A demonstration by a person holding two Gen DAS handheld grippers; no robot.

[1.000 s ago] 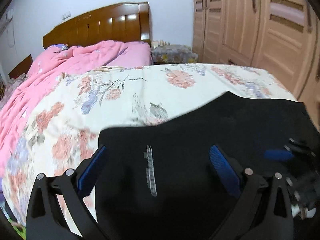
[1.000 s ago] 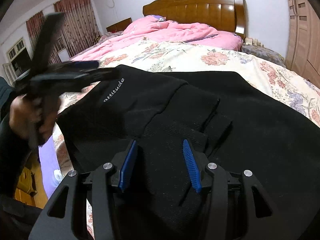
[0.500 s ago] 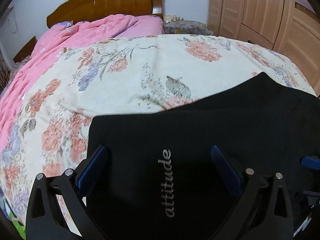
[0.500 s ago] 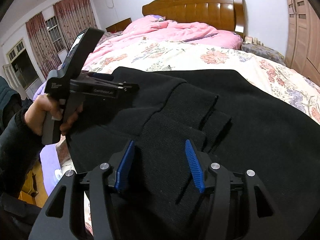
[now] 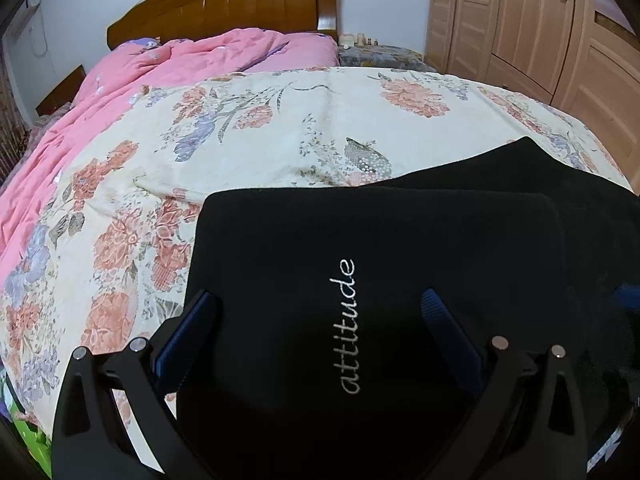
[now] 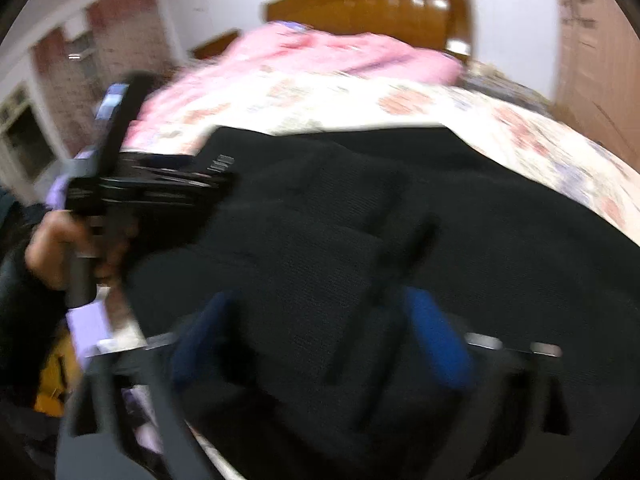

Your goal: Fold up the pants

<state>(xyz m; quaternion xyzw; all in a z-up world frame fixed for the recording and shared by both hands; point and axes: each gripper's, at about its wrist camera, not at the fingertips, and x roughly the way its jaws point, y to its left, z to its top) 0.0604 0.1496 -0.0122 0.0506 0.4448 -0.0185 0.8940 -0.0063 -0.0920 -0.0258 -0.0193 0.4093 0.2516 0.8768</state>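
Since the earlier frames my left tongs (image 5: 316, 320) have come down closer over the pants (image 5: 380, 248), and my right tongs (image 6: 320, 328) have just been opening, from a half-closed stance to full spread. Pants fabric lies between the right pads, but they do not press on it. The right wrist view is blurred, so finer detail there I cannot tell.

Left tongs: jaws wide apart, gripping nothing, poised over the folded panel that bears the white word "attitude" (image 5: 347, 328).

Pants: black, lying folded on the floral bedspread (image 5: 280, 128) at the near end of the bed, well apart from the wooden headboard (image 5: 224, 4). A second black layer shows past the lettered panel, toward the wardrobe (image 5: 540, 20) side.

A pink quilt (image 5: 168, 64) lies bunched just below the headboard. In the right wrist view a hand (image 6: 60, 248) holds the left tool at the pants' left edge.
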